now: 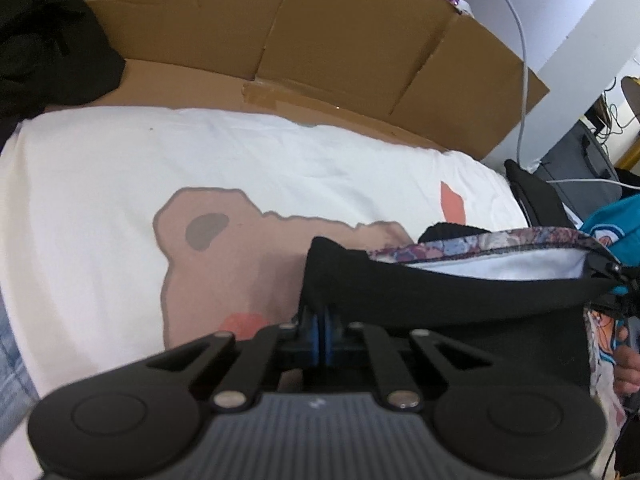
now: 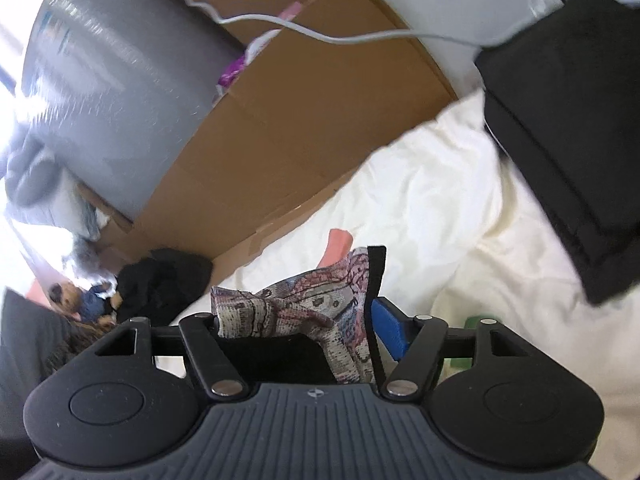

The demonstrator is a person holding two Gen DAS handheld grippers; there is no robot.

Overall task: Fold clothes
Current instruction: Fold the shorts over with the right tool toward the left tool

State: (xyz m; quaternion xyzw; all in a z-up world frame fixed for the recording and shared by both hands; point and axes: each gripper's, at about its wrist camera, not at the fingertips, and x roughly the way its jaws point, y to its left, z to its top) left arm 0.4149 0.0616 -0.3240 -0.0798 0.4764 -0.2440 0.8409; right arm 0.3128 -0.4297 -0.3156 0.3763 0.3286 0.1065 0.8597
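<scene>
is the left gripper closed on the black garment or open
Closed on it. The left gripper's blue fingers meet with the black garment's edge pinched between them.

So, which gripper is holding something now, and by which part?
The left gripper is shut on the black edge of the patterned garment. The right gripper stands open around it, not pressing.

Left gripper [image 1: 320, 322], jaws closed on the black edge of a garment [image 1: 440, 288] with patterned trim and white lining, stretched rightward. Beneath lies a white sheet [image 1: 120, 168] printed with a brown bear [image 1: 224, 256]. Cardboard [image 1: 320, 40] stands behind; dark cloth [image 1: 48, 48] upper left.
</scene>
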